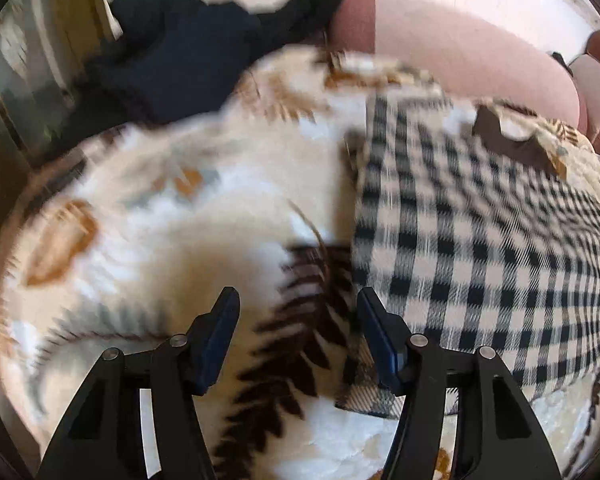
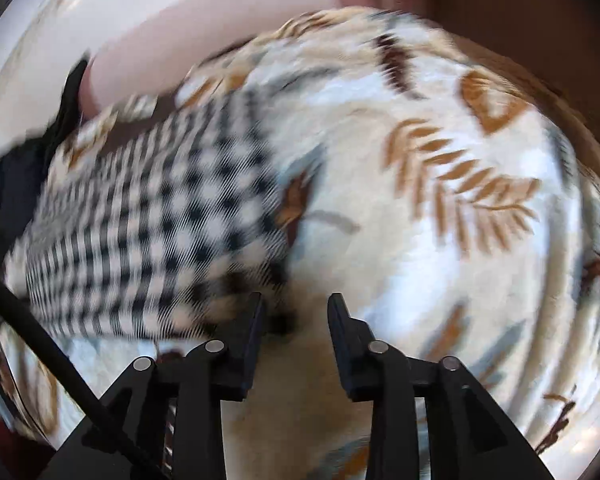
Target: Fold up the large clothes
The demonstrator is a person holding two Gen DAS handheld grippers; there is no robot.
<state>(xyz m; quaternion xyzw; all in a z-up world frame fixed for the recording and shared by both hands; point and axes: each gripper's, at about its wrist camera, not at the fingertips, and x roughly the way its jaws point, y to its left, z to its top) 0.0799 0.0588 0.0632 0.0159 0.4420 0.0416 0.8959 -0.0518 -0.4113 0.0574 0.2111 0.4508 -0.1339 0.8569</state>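
A black-and-white checked garment (image 1: 480, 260) lies flat on a cream blanket with brown leaf prints (image 1: 160, 220). In the left wrist view my left gripper (image 1: 298, 300) hovers over the blanket just beside the garment's left edge, its blue-padded jaws open with nothing between them. In the right wrist view the checked garment (image 2: 160, 220) spreads to the left, and its near corner ends at the left finger of my right gripper (image 2: 296, 304). Those jaws stand apart, with only blanket (image 2: 440, 240) showing in the gap. Both views are motion-blurred.
A dark navy garment (image 1: 180, 52) lies bunched at the blanket's far left edge. A pink cushion (image 1: 460, 48) runs along the far side, also in the right wrist view as the pink cushion (image 2: 200, 32). A black cable (image 2: 40, 328) crosses the lower left.
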